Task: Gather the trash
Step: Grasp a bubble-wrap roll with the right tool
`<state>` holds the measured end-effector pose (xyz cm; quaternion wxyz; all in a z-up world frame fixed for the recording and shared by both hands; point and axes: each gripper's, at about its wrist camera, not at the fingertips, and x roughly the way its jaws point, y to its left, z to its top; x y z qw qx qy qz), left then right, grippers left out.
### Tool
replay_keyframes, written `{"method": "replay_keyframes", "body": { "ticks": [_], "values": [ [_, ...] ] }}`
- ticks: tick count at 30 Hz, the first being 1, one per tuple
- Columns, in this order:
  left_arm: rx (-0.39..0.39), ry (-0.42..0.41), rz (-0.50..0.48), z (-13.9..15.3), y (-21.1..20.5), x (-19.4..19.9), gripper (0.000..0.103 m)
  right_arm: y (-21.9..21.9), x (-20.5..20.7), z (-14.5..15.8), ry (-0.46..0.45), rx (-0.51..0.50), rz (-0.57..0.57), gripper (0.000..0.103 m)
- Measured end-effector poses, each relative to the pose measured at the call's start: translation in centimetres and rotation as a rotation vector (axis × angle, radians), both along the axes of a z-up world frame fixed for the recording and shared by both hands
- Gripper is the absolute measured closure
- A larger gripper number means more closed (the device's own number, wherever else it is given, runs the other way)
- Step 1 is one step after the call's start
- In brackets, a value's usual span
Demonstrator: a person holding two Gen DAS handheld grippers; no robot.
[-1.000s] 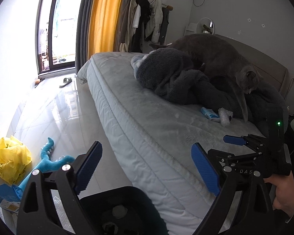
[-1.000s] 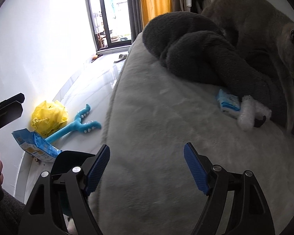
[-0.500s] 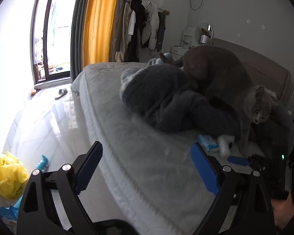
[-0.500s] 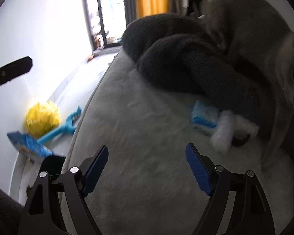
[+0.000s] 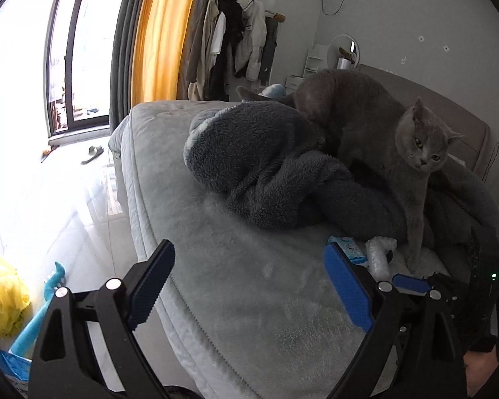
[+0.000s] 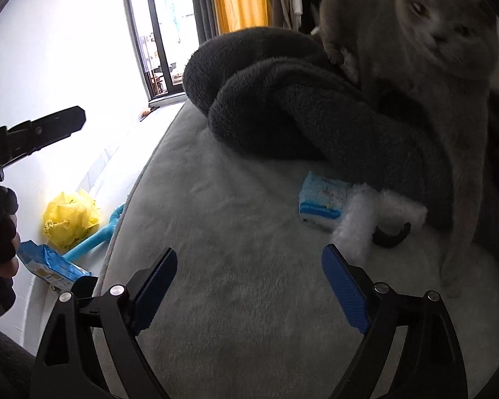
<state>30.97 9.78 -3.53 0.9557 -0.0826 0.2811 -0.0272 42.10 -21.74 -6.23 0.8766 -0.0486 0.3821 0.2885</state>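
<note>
1. Left wrist view: the left gripper (image 5: 249,286) hangs wide and empty over the bed (image 5: 216,266); keep it clear of the cat (image 5: 382,133).
2. Right wrist view: the right gripper (image 6: 249,287), empty, jaws opening, should approach low toward the blue-white packet (image 6: 322,202) lying beside the bubble wrap (image 6: 356,226).

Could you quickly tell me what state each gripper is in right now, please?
Left gripper: open, holding nothing, above the bed.
Right gripper: jaws opening, nothing between them; the blue packet lies ahead.
</note>
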Motion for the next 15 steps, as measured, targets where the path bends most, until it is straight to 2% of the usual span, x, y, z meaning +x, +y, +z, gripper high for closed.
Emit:
{"method": "replay_keyframes", "body": {
  "ticks": [6,7,9,10,12,15],
  "values": [
    [0.05,0.032,-0.004,-1.0,-1.3,0.6,0.01,-1.8,0.4,-1.4,0.027,0.023,-0.065,0.013],
    [0.059,0.044,-0.007,-1.2,-1.5,0.8,0.01,-2.2,1.0,-1.5,0.068,0.022,-0.111,0.014],
    [0.053,0.055,-0.011,-1.3,-1.7,1.2,0.01,-3.2,0.8,-0.6,0.021,0.093,-0.141,0.014],
    [0.048,0.062,-0.016,-1.5,-1.7,1.4,0.01,-3.1,1.1,-0.6,0.03,0.053,-0.168,0.015],
    [0.052,0.079,-0.028,-2.0,-1.8,1.6,0.01,-3.2,1.5,-0.5,0.036,0.066,-0.155,0.016],
    [0.038,0.091,-0.033,-2.4,-1.7,2.1,0.01,-3.0,2.1,-0.9,0.03,0.008,-0.165,0.025]
  ]
}}
